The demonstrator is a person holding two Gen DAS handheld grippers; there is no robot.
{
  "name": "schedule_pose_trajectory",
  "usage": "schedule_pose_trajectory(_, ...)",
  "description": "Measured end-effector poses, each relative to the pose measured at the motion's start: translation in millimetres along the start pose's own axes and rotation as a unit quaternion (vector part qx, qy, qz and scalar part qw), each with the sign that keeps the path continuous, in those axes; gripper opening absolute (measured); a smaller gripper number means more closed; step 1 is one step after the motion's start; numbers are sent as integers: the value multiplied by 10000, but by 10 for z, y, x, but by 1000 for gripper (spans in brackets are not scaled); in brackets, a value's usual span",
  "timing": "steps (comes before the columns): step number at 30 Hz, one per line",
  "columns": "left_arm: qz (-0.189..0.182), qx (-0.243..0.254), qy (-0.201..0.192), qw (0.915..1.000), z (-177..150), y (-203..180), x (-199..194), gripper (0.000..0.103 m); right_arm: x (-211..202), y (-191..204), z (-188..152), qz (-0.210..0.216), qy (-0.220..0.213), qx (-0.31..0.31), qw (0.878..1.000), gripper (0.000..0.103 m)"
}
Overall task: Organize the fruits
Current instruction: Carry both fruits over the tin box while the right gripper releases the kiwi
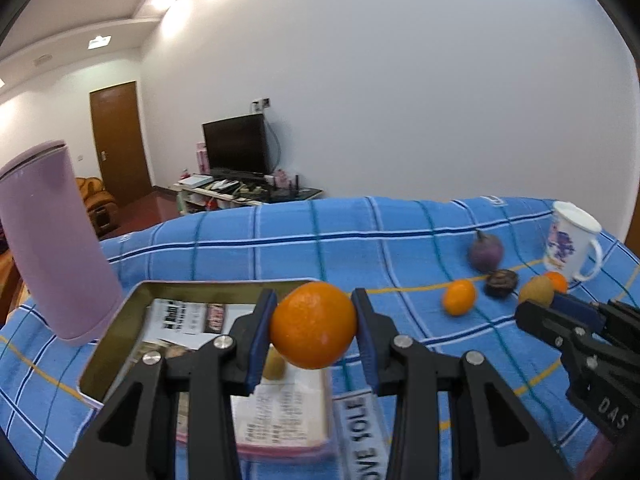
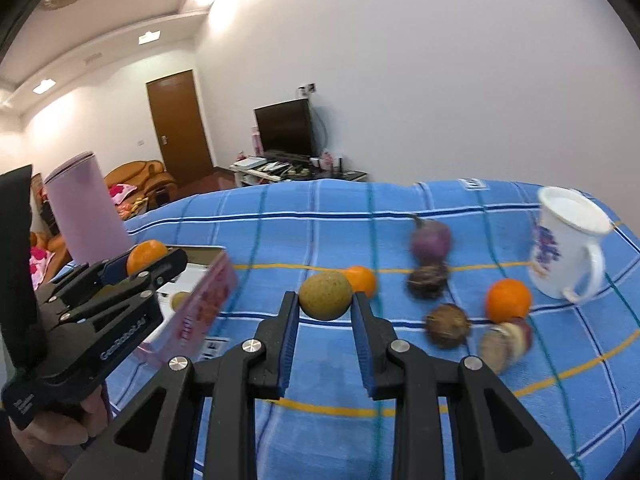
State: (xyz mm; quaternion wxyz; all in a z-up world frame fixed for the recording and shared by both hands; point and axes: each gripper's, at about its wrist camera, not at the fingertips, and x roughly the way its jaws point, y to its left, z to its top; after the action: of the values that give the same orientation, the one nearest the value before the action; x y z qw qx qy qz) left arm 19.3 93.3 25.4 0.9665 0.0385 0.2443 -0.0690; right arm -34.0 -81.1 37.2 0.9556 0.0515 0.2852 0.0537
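My left gripper (image 1: 314,320) is shut on an orange (image 1: 313,325) and holds it above the open tin box (image 1: 116,320), where a small green-yellow fruit (image 1: 274,364) lies inside. My right gripper (image 2: 325,316) is shut on a brownish-green round fruit (image 2: 325,295), lifted above the blue checked cloth (image 2: 280,232). On the cloth lie two oranges (image 2: 361,279) (image 2: 508,300), a purple fruit (image 2: 431,238), two dark brown fruits (image 2: 427,280) (image 2: 447,325) and a tan and red fruit (image 2: 506,342). The left gripper also shows in the right wrist view (image 2: 150,262).
A tall pink cylinder (image 1: 56,240) stands left of the tin box. A white mug (image 2: 568,240) with a blue print stands at the far right of the cloth. The box's pink side (image 2: 200,308) faces the right gripper. Beyond the table are a TV and a door.
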Motion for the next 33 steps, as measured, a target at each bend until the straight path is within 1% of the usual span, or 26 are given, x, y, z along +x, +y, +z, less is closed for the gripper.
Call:
schedule_pose_trajectory(5,152,-68,-58,9998,0,196,26,40,157,299,40,180,-76,-118,9997,29)
schedule_pose_trajectory(12,327,-219,-16,9992,-32,445,57,40,289,641,51,387,-95,-246,9989,29)
schedule_pose_trajectory(22,586,-381,10,9976,-75,723,61,40,400,908,31,438,-193,-366,9982,29)
schedule_pose_trajectory(26,700,-368,15,9969,-94,808,71,40,464,990,19,437,-169,-397,9981,29)
schedule_pose_trajectory(33,995,-407,46,9942,-121,1017,111,40,619,1132,72,532,-141,-217,9982,29)
